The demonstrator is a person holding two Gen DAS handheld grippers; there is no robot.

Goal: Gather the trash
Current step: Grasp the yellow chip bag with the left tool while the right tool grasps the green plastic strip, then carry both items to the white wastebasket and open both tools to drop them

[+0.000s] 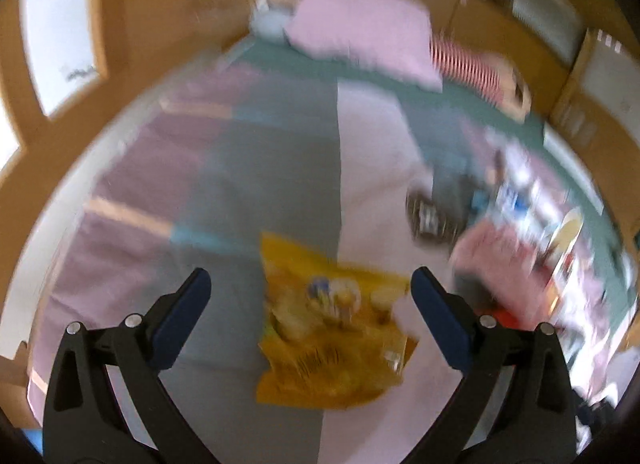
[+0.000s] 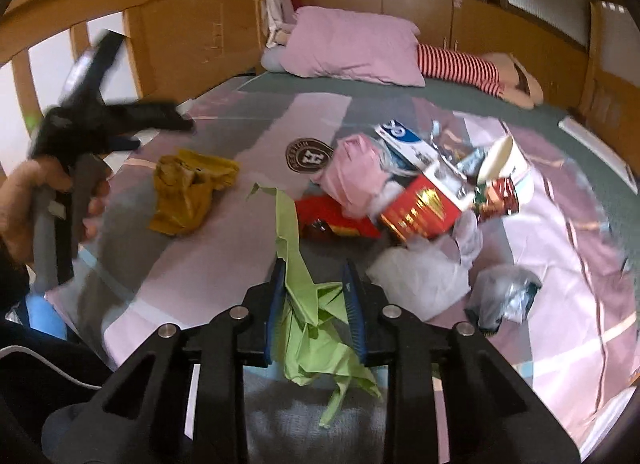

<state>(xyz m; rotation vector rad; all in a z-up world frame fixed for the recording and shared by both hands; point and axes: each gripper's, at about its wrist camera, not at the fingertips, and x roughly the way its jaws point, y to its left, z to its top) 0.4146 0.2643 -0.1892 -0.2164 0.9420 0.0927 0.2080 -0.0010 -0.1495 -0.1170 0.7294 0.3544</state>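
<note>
Green crumpled wrapper (image 2: 316, 316) is pinched between the blue pads of the right gripper (image 2: 316, 284), its tail trailing up over the bedspread (image 2: 560, 284). Left gripper (image 1: 310, 284) stands wide with nothing between the pads, above a yellow snack bag (image 1: 332, 328) lying flat; that view is motion-blurred. Right of the wrapper, a trash pile: red box (image 2: 420, 208), pink bag (image 2: 356, 172), white bag (image 2: 420, 280). Bare bedspread lies between yellow bag and pile. Pink pillow (image 2: 352, 44) sits at the far edge.
</note>
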